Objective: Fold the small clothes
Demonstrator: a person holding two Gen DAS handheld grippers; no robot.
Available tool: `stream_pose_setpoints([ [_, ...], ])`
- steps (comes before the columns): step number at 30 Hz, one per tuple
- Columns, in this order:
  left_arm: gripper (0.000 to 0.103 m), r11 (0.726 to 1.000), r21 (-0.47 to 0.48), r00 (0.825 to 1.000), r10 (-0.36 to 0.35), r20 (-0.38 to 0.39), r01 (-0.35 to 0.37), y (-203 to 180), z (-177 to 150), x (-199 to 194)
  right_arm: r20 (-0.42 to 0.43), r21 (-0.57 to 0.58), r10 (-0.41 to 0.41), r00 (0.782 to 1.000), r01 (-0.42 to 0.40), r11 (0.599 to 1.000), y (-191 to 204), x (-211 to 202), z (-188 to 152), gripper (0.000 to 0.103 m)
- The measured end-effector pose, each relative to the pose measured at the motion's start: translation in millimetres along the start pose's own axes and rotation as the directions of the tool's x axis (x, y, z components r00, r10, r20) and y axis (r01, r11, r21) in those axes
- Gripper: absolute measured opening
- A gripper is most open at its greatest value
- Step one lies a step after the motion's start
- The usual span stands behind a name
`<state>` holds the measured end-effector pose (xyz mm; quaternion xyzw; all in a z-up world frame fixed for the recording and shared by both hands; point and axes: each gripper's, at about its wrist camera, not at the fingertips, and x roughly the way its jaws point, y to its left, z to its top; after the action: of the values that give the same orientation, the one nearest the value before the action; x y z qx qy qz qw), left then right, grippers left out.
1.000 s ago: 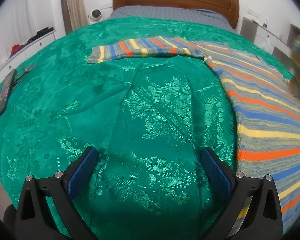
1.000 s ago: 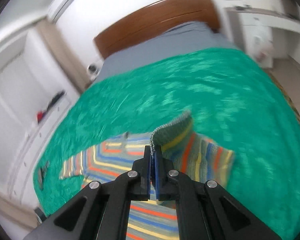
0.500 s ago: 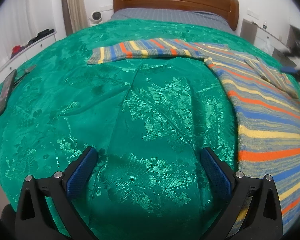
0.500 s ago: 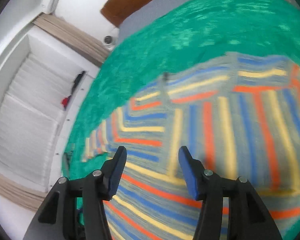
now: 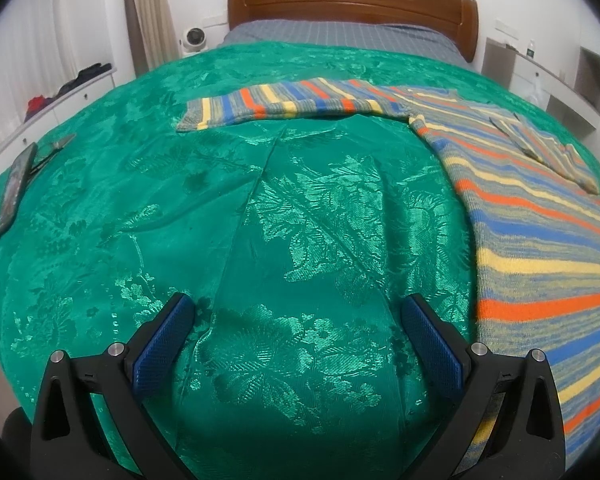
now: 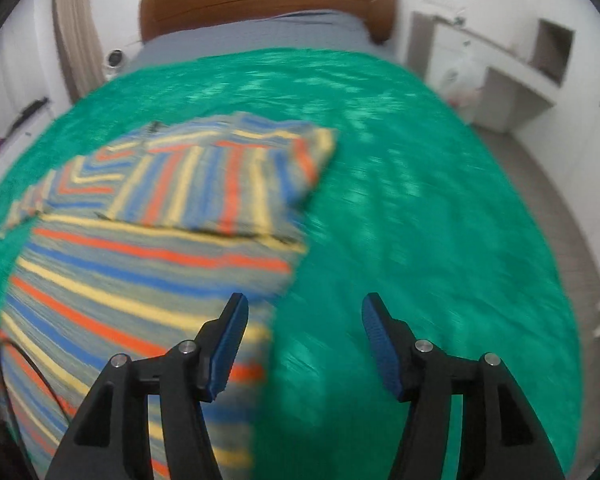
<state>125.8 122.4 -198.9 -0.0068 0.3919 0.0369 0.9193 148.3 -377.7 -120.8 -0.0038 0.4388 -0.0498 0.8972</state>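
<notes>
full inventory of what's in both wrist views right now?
striped sweater: 1, blue/orange/yellow/grey, right part of bed; right sleeve folded over body, left sleeve spread flat
bedspread: 1, green floral, covers bed
headboard: 1, brown wood, far end
phone: 1, dark, bedspread's left edge
scissors-like item: 1, beside phone, too small to confirm
round white device: 1, left of headboard
left tool: open, empty, above bedspread
right tool: open, empty, at sweater's right edge
</notes>
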Motion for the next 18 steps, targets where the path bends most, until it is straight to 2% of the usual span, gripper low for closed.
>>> stream_pose_setpoints([
  [7, 0.103, 1.000, 0.001, 1.000, 0.002, 0.003, -0.002, -1, -1, -1, 0.034, -0.011, -0.077, 0.996, 0.078, 0.997, -13, -14, -24, 0.059],
  [18, 0.103, 1.000, 0.004, 1.000, 0.010, 0.009, -0.010, -1, -2, -2, 0.094, -0.076, -0.170, 0.981, 0.177, 0.981, -12, -33, -31, 0.060],
])
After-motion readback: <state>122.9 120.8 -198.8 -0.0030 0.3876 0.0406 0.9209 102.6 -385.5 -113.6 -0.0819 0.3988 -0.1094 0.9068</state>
